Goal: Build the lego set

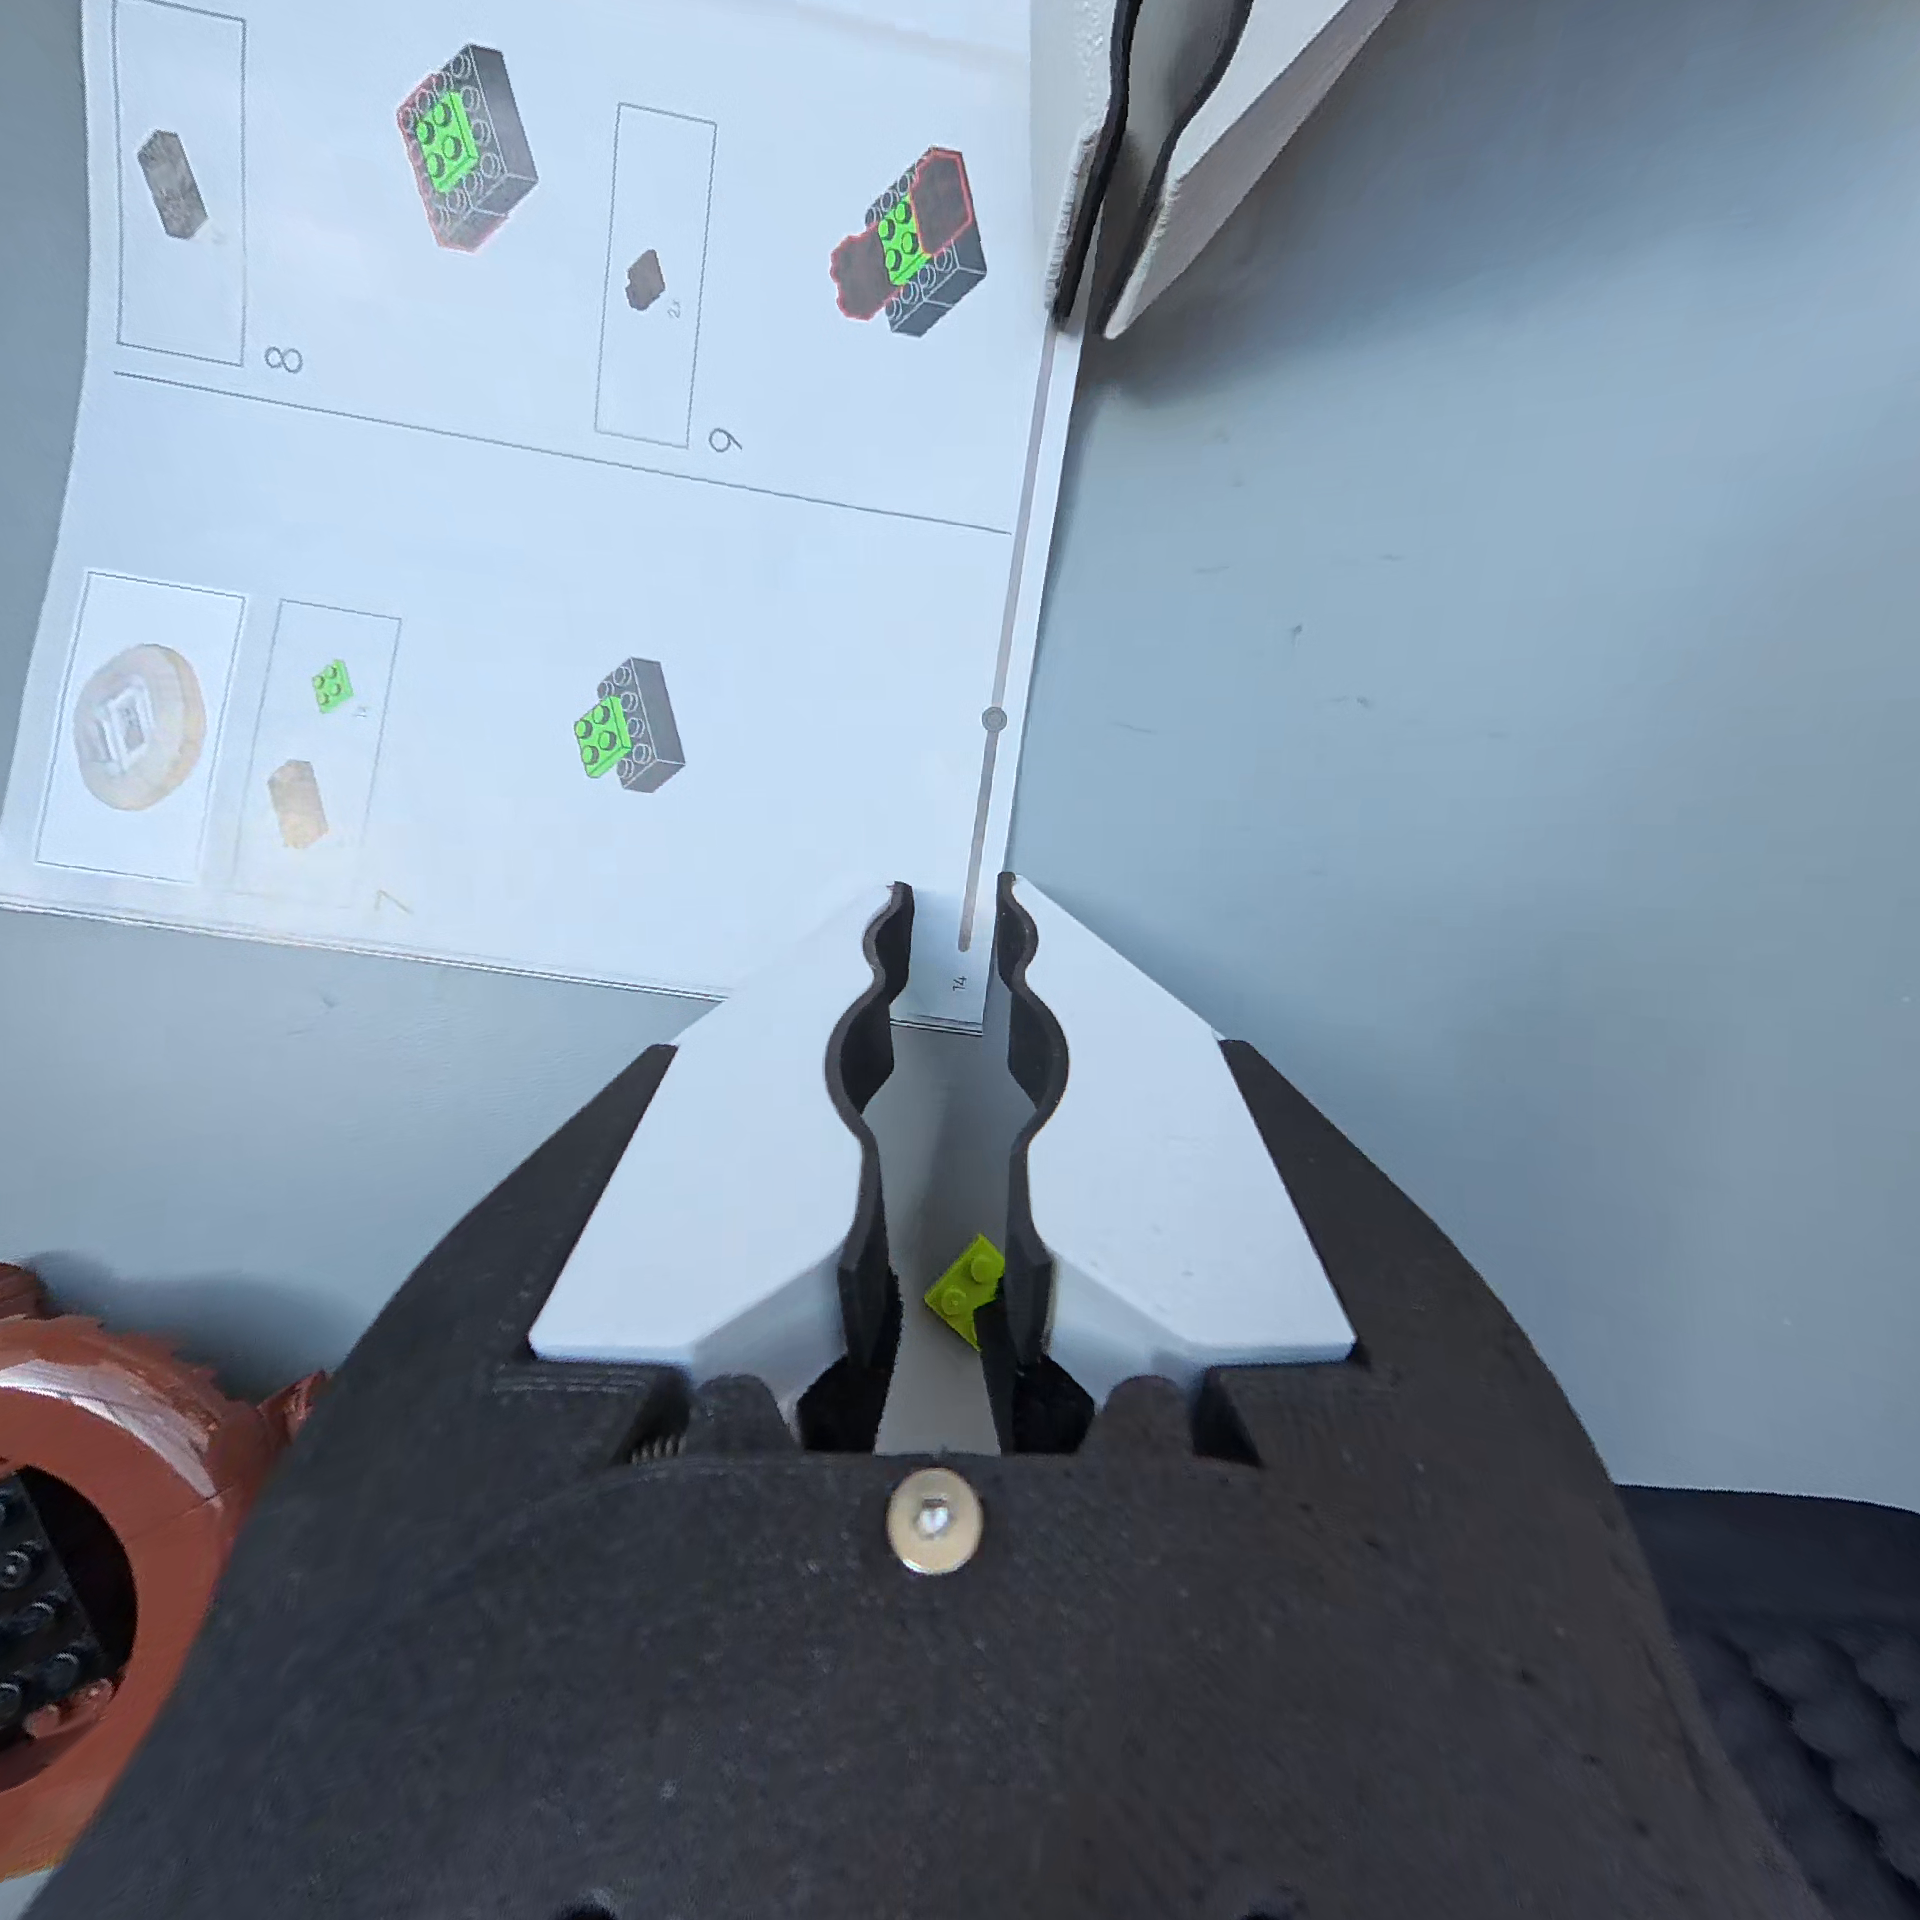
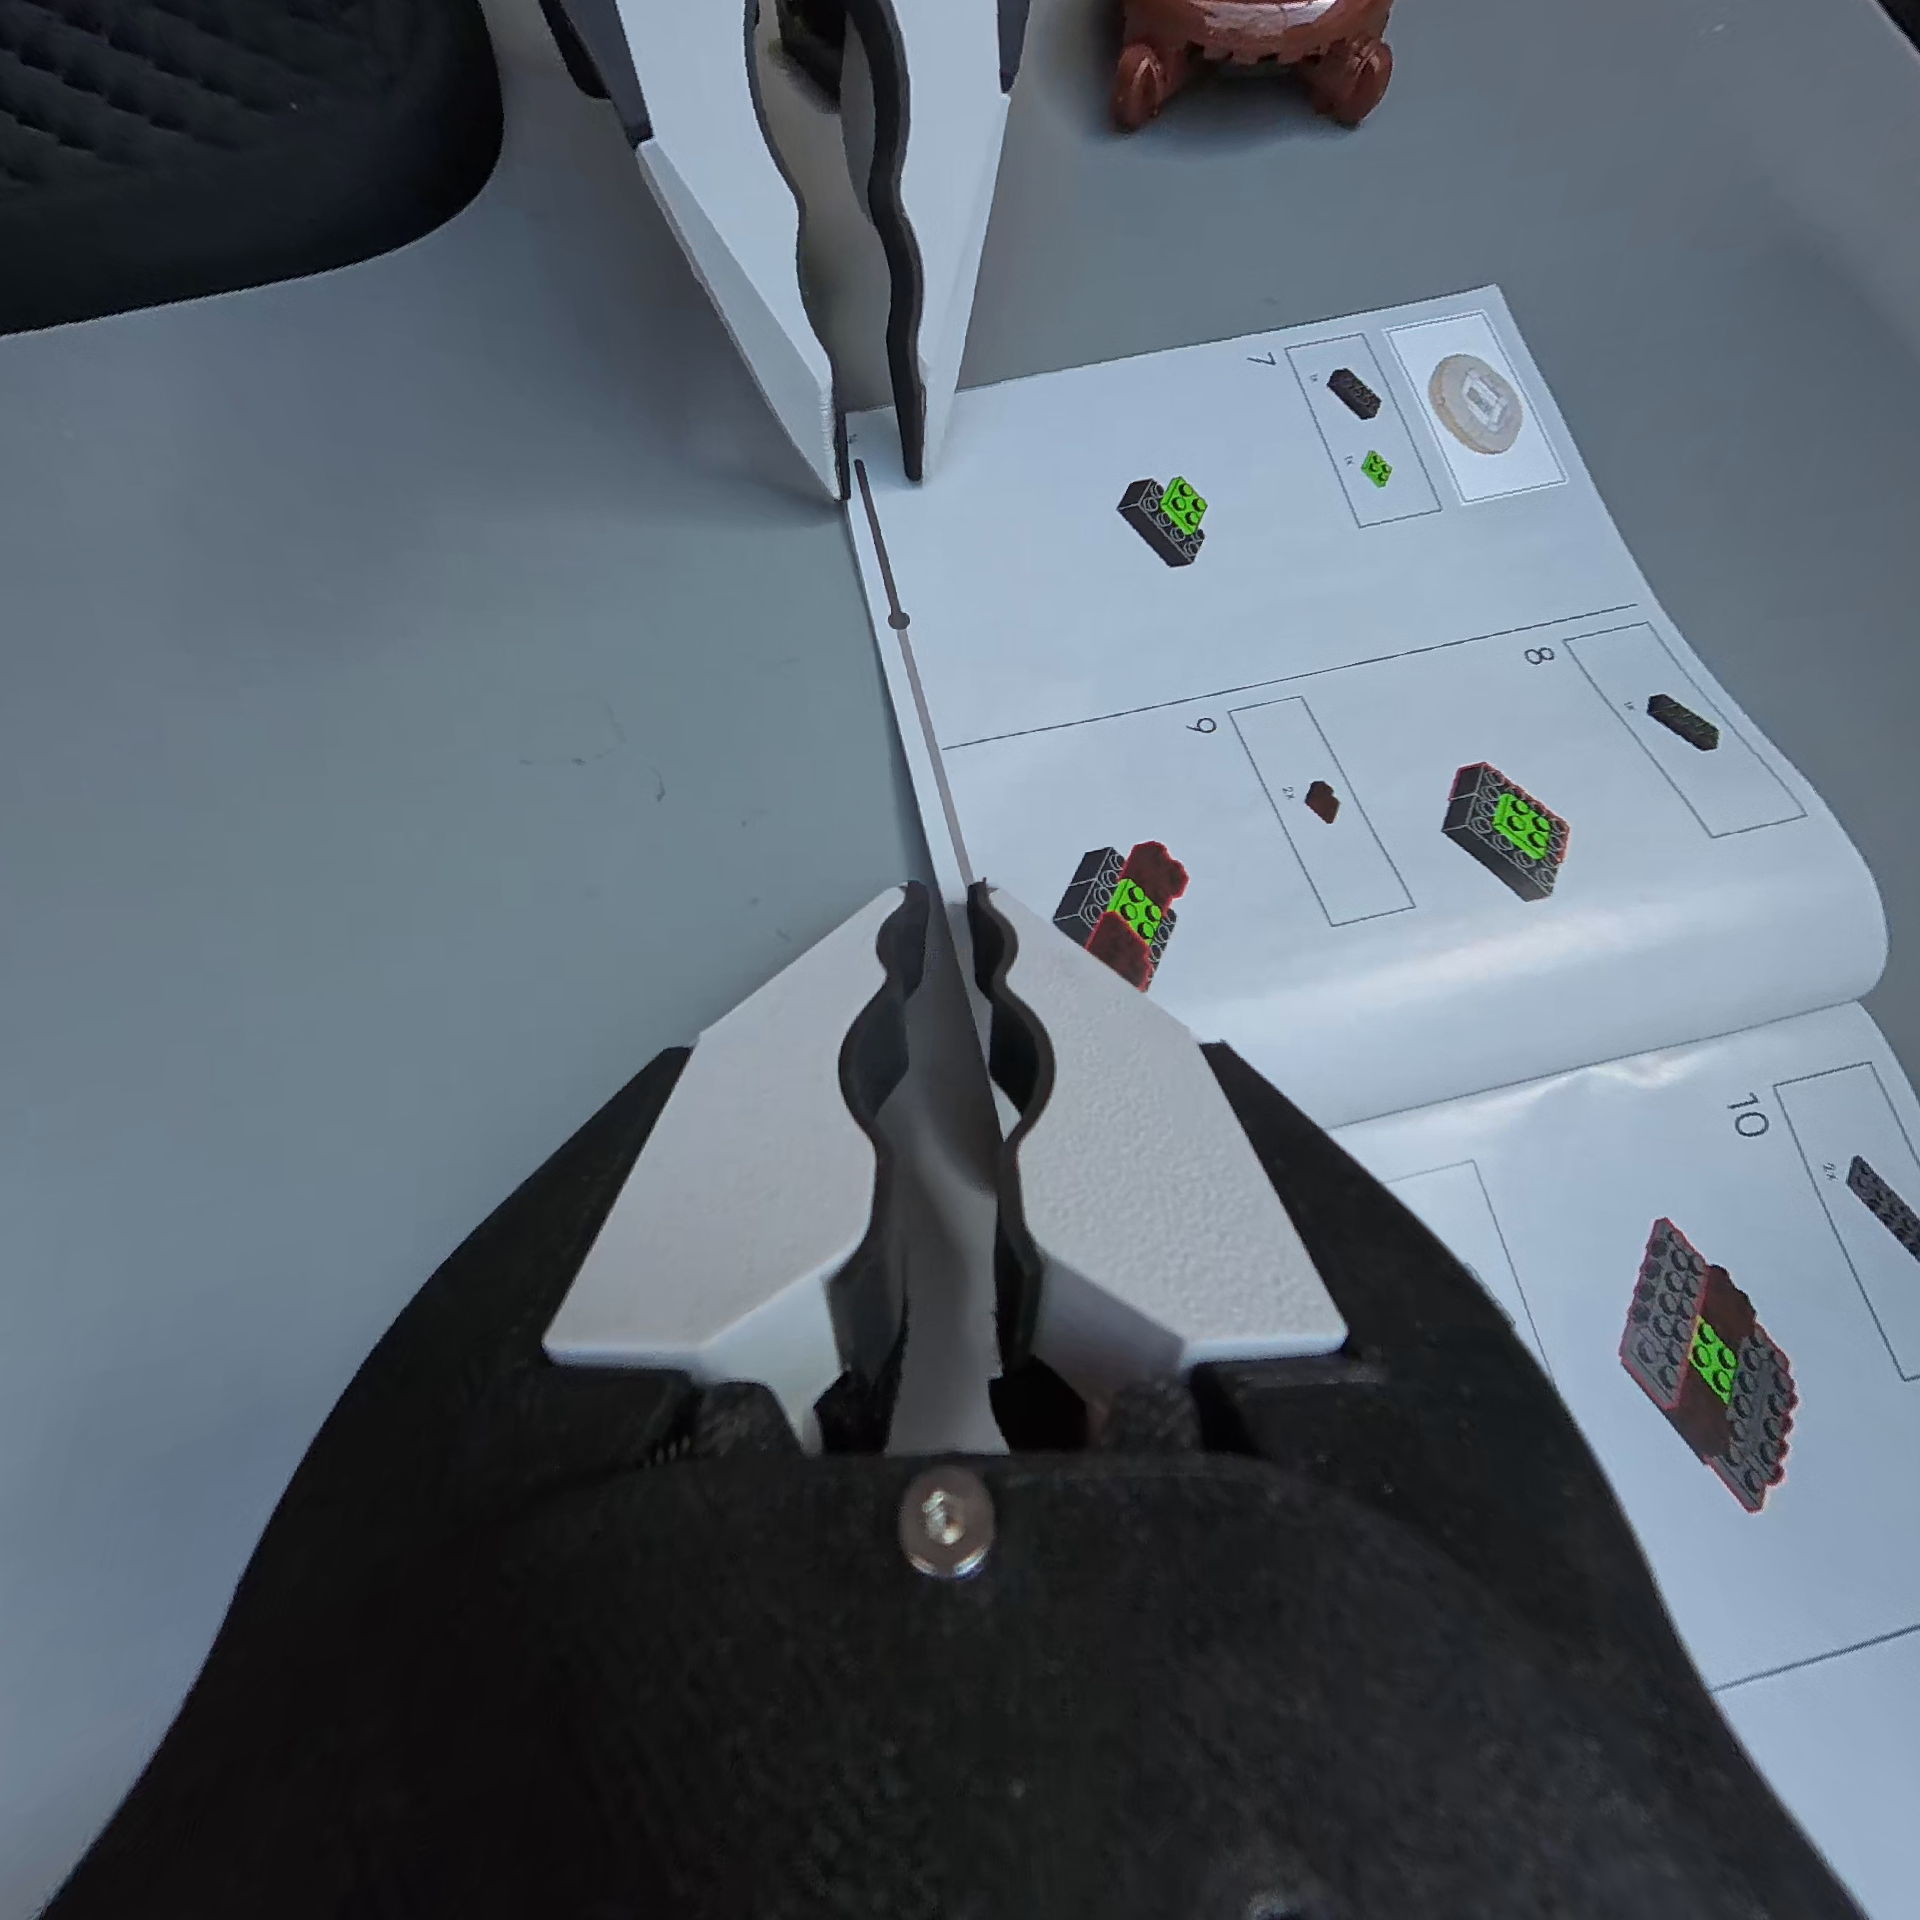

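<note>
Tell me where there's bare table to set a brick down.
The widest bare table lies beside the booklet's outer edge, between both grippers and the dark chair. Crowded: the booklet's far side by the brown model, and under the left gripper, where a lime plate lies.

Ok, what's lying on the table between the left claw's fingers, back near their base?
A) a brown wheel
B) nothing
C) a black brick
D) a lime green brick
D: in the left wrist view a small lime green brick lies on the table in the gap of the left claw, untouched by either finger as far as shows.
</note>
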Motion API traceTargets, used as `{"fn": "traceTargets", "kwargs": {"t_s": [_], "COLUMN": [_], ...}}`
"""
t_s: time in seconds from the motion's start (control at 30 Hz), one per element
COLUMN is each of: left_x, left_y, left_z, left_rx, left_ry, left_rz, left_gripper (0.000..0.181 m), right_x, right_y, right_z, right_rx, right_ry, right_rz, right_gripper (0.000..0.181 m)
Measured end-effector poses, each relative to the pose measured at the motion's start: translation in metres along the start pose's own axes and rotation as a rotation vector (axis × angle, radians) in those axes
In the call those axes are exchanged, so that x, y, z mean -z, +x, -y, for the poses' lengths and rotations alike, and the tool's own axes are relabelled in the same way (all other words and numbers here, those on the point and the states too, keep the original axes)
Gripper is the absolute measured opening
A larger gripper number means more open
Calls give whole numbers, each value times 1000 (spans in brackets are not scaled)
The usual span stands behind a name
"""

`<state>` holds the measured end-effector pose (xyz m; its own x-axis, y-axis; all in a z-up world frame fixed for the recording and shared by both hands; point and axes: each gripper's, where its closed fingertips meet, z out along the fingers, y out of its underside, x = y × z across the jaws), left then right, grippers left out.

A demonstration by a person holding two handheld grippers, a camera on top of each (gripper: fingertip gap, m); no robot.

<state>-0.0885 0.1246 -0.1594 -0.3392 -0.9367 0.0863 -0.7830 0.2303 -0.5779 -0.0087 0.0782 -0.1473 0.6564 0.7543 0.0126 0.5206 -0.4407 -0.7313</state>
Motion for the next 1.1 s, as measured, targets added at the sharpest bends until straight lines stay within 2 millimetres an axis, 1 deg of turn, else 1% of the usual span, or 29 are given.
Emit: {"fn": "traceTargets", "kwargs": {"t_s": [0.03,0.13,0.2,0.27,0.37,0.43,0.5,0.57,0.6,0.7,0.8,0.93,1.03,1.1], "left_x": [0,1,1,1,1,1,1,1,1,1,0,1,6,14], "left_y": [0,0,0,0,-1,-1,-1,-1,-2,-2,-5,-6,-10,-10], "left_z": [0,0,0,1,1,1,1,1,1,1,1,0,1,1], "left_rx": [4,13,22,34,57,62,60,60,60,64,68,75,63,60], "left_ry": [0,-4,-7,-8,-7,-7,-8,-11,-11,-13,-11,-13,0,20], "left_rz": [-7,-32,-52,-72,-103,-116,-117,-119,-119,-126,-123,-133,-102,-90], "left_gripper": [14,13,13,12,11,11,11,10,10,10,5,5,17,21], "right_x": [0,-3,-8,-18,-36,-46,-56,-66,-70,-77,-80,-80,-80,-78], "right_y": [-1,-2,-6,-13,-10,-12,-16,-20,-20,-18,-16,-16,-17,-17], "right_z": [2,9,21,35,52,61,66,65,64,66,66,62,60,60], "right_rx": [5,25,51,86,171,213,198,173,172,173,157,153,151,156], "right_ry": [8,29,68,102,112,117,122,106,93,88,73,59,54,54], "right_rz": [2,-11,-13,-13,-108,-134,-121,-92,-102,-133,-149,-148,-138,-138], "right_gripper": [12,20,24,25,25,25,25,24,23,13,13,10,9,9]}}
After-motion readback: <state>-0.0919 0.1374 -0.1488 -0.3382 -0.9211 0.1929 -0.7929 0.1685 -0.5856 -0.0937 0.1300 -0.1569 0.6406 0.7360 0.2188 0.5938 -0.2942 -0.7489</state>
